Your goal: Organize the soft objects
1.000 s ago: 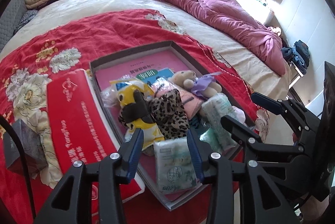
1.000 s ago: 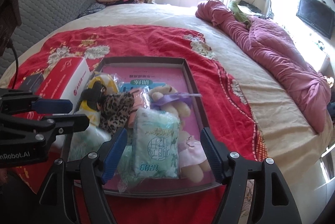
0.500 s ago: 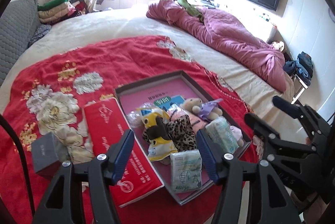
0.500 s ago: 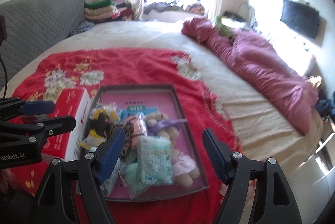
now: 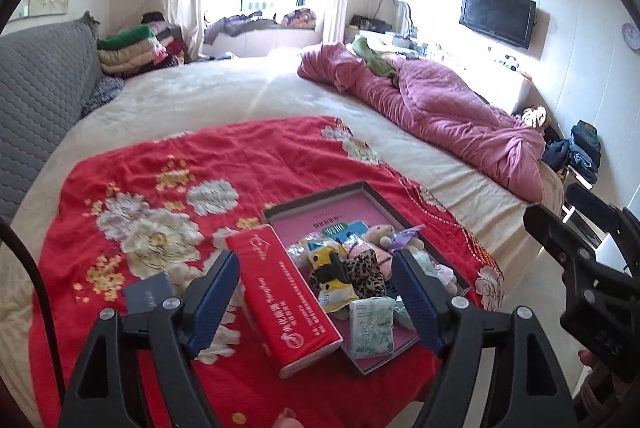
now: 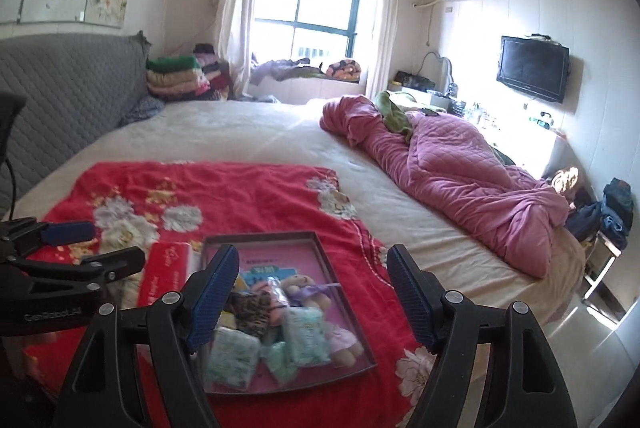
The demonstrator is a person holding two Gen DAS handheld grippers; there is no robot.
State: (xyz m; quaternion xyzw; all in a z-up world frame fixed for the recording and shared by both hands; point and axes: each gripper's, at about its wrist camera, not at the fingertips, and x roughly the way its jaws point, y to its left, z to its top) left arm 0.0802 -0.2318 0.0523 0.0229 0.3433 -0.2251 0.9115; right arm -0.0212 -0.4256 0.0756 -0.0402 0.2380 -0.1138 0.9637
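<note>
Two blue-padded fingers of the left gripper (image 5: 316, 302) are seen spread wide in the left wrist view, with nothing held between them. Beyond them a dark shallow tray (image 5: 316, 197) with a pink floor is laid on a red floral blanket (image 5: 160, 168) spread over the bed (image 5: 224, 92). The soft objects are gathered in the tray: a yellow plush toy (image 5: 326, 270), a leopard-print pouch (image 5: 370, 274), a small teddy bear (image 5: 380, 234) with a purple ribbon, and a pale green tissue pack (image 5: 371, 324) at the near corner. A long red box (image 5: 286, 296) is set just beside the tray's left wall, and a small dark box (image 5: 149, 294) lies further left. A pink quilt (image 5: 440, 116) is heaped along the far side of the bed. The right gripper (image 5: 576, 228) is seen at the right edge.

In the right wrist view the right gripper (image 6: 314, 294) is likewise held wide apart and empty above the same tray (image 6: 260, 238). The teddy bear (image 6: 298, 282), the leopard-print pouch (image 6: 250, 310) and several tissue packs (image 6: 306, 334) are seen inside it. The left gripper (image 6: 94, 244) is seen at the left edge, its fingers parted.
</note>
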